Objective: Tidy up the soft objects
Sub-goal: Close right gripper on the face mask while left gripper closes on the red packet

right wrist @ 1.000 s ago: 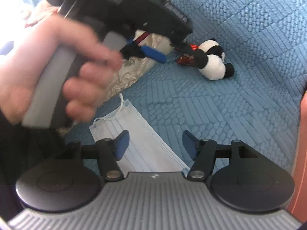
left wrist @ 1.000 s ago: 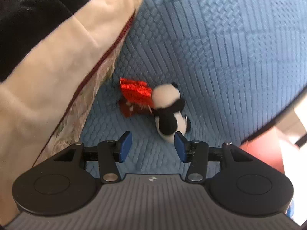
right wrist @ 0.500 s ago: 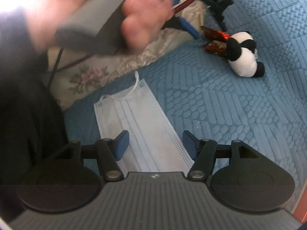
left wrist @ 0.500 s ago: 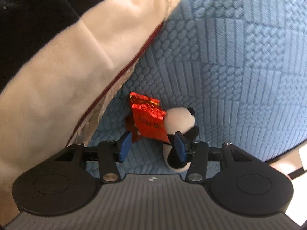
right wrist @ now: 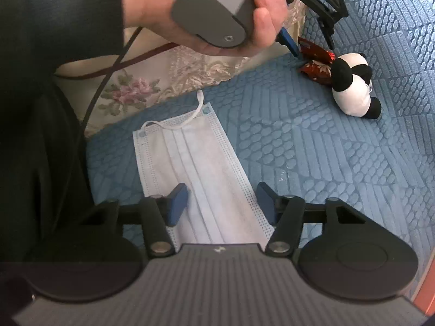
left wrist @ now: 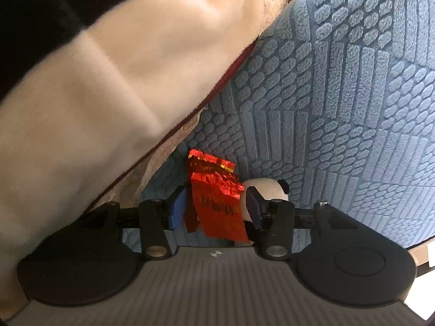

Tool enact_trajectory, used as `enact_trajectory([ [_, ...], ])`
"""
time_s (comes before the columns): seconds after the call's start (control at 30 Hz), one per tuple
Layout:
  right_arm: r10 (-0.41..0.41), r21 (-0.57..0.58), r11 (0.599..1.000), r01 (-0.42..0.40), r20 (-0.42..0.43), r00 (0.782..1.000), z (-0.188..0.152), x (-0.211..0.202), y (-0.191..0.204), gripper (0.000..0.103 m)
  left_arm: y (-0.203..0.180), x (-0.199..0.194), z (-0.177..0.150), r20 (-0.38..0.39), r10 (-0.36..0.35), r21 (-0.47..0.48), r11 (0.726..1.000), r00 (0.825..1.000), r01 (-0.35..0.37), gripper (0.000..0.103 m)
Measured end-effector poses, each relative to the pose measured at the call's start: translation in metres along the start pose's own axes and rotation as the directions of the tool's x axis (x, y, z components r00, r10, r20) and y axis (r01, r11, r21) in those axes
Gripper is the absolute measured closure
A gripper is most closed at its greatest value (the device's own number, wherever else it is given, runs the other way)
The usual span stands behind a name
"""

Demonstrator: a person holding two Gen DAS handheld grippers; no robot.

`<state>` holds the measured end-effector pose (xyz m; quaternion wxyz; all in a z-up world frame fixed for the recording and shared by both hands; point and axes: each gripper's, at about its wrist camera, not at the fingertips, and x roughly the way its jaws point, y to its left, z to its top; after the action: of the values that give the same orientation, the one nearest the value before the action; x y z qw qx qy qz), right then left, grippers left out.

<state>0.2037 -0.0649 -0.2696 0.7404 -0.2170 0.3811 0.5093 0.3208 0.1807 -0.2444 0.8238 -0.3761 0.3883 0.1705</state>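
A red foil packet (left wrist: 217, 206) stands between the blue pads of my left gripper (left wrist: 216, 207), which is open, its pads not pressing on the packet. A small panda plush (left wrist: 267, 188) peeks out behind the right pad. In the right wrist view the panda plush (right wrist: 350, 87) lies on the blue cover beside two red packets (right wrist: 316, 62), with the left gripper (right wrist: 312, 49) reaching down over them. My right gripper (right wrist: 223, 203) hovers over a white face mask (right wrist: 195, 163) that lies flat. Its jaws are closing, and the mask lies under the gap, untouched.
A cream cushion with floral lace (right wrist: 163, 81) leans at the left of the blue textured sofa cover (right wrist: 326, 163). The same cream cushion (left wrist: 108, 95) fills the left wrist view's left side. A person's hand (right wrist: 217, 13) and dark sleeve (right wrist: 54, 81) hold the left tool. Something orange (right wrist: 428, 279) sits at the right edge.
The left gripper has advanced onto the panda and the packets, so the red packet now sits between its pads. The right gripper has sunk toward the mask and its jaws have narrowed.
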Motion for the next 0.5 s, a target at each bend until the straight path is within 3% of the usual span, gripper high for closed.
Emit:
enact_trajectory([
  [0.07,0.002,-0.006,1.000,-0.002,0.002,1.000,0.000,-0.001,0.002,0.059,-0.001,0.003,0.002,0.007,0.020,0.009,1.000,1.000,-0.020,0.050],
  [0.1,0.001,-0.004,1.000,-0.001,0.003,1.000,0.000,-0.002,0.002,0.070,-0.001,0.005,0.003,0.007,0.025,0.010,1.000,1.000,-0.025,0.052],
  [0.13,-0.002,0.000,1.000,0.002,0.001,1.000,0.000,-0.003,0.002,0.078,-0.001,0.007,0.003,0.004,0.024,0.010,1.000,1.000,-0.024,0.055],
  [0.23,-0.005,0.009,1.000,0.005,-0.008,1.000,0.001,-0.005,0.000,0.087,-0.002,0.012,0.003,0.002,0.025,0.018,1.000,1.000,-0.025,0.072],
  [0.3,-0.007,0.023,1.000,0.008,-0.009,1.000,0.002,-0.007,-0.003,0.090,-0.003,0.012,0.003,0.009,0.032,0.024,0.999,0.999,-0.032,0.086],
  [0.5,-0.013,0.063,0.998,0.012,0.014,1.000,0.004,-0.019,-0.011,0.094,-0.010,0.007,-0.001,0.039,0.025,0.054,0.998,0.999,-0.027,0.095],
])
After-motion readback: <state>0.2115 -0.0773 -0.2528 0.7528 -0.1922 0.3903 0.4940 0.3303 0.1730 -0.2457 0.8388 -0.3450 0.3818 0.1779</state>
